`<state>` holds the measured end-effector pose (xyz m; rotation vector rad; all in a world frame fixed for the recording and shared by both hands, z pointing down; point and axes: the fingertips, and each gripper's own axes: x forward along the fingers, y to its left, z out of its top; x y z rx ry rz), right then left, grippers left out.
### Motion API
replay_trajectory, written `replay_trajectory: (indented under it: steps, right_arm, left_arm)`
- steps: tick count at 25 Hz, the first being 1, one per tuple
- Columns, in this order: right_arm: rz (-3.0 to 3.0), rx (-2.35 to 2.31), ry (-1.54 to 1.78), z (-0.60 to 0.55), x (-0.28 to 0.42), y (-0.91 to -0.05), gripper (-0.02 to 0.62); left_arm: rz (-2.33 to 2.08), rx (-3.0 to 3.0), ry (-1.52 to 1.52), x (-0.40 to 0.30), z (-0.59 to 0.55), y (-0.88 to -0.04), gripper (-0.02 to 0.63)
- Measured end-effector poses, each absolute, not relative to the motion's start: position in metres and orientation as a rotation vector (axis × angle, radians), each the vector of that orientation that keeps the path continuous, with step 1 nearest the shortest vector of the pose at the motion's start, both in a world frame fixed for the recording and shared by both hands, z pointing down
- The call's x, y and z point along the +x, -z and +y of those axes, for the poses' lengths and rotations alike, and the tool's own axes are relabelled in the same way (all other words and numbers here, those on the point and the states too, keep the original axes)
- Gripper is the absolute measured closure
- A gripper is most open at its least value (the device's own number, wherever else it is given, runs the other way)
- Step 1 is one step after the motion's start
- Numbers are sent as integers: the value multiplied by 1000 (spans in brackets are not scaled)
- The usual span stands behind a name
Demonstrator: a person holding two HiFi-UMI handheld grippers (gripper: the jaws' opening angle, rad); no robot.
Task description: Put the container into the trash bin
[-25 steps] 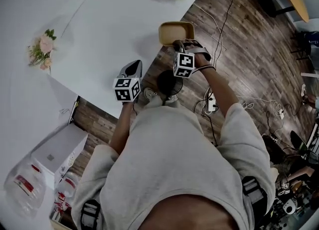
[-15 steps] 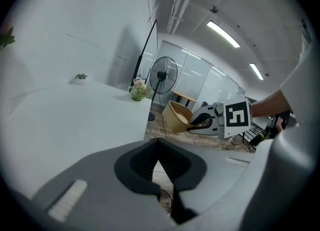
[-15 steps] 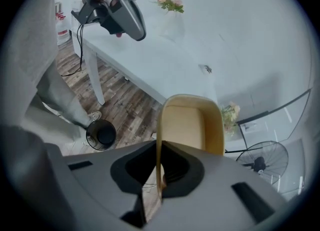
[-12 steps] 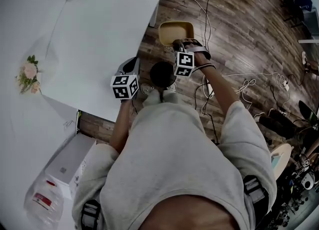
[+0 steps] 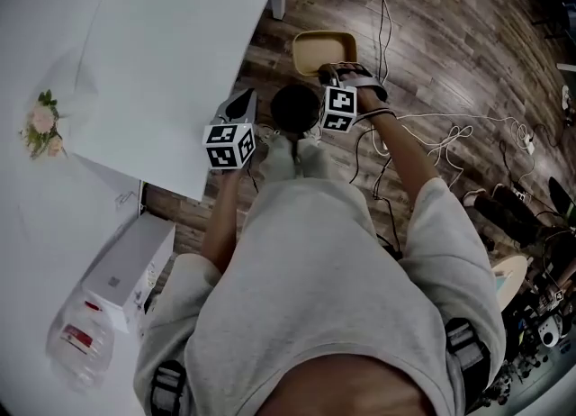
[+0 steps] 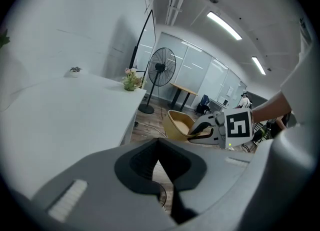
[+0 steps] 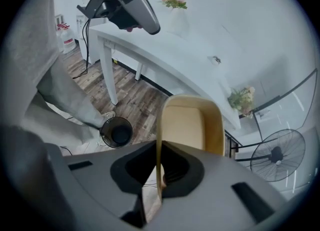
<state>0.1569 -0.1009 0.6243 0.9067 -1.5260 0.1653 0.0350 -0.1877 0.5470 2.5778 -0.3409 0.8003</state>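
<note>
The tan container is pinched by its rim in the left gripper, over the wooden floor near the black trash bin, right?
No: the right gripper holds the tan container by its rim, as the right gripper view shows. It is over the wooden floor near the black trash bin.

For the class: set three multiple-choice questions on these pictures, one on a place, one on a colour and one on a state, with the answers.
1. Where does the trash bin stand?
A. on the white table
B. on the wooden floor
C. on a chair

2. What colour is the container?
A. tan
B. blue
C. red

3. What is the right tool doing?
A. open and empty
B. shut on the container's wall
C. lying on the table

Answers:
1. B, the head view shows floorboards all round the bin.
2. A, it looks tan in every view.
3. B, the right gripper view shows the thin wall pinched between the jaws.
</note>
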Motion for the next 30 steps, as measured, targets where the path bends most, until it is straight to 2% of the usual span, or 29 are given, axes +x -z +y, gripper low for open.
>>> replay_trajectory:
  steps: [12,30]
  right_arm:
    - [-1621,844,-262,-67,127,-692,566]
    - [-1635,838,-406,-41,67,-762,566]
  left_arm:
    - [-420,2528,-854,34,-172,-579,597]
    - [-222,2514,-931,39,-146,-640,597]
